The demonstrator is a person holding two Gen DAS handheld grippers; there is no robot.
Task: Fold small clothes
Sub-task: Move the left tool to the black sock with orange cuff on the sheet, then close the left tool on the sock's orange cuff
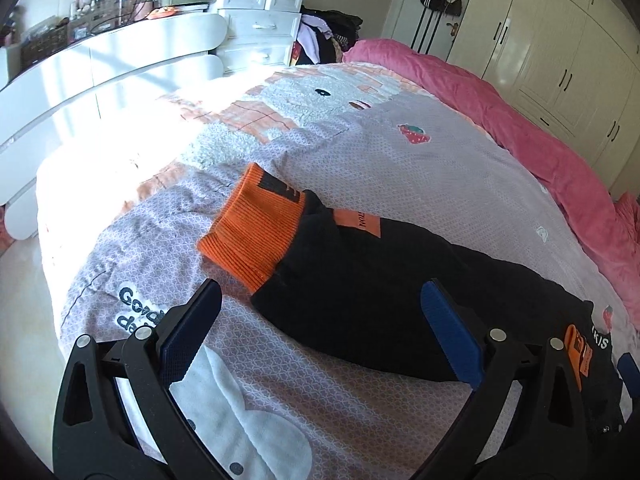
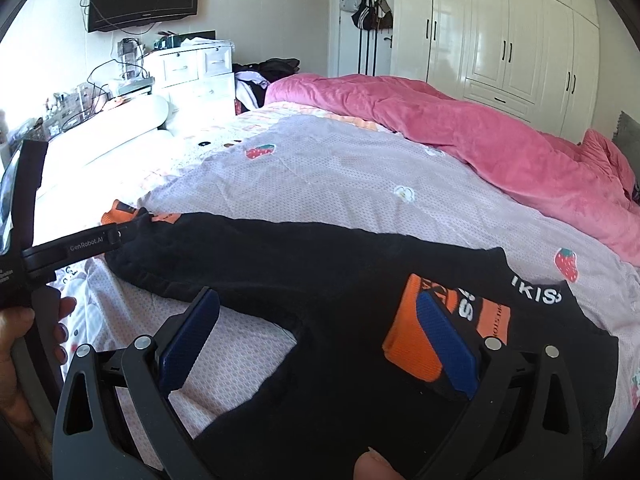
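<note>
1. Black sweater [image 2: 320,272] with orange cuff [image 1: 252,228] lies flat on the quilted bedspread [image 1: 400,152], its sleeve stretched toward 10 o'clock.
2. Left gripper [image 1: 320,320]: jaws spread wide, holding nothing, over the sleeve.
3. Right gripper [image 2: 320,324]: jaws spread, empty, above the sweater body.
4. Pink duvet [image 2: 480,136] at 2 o'clock.

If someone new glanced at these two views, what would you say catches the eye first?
Most likely the black garment spread across the bed, with its bright orange cuff lying out ahead of the open left gripper. Next comes the pink duvet bunched along the bed's far side. The right gripper is open too, above the garment's orange patch.
</note>
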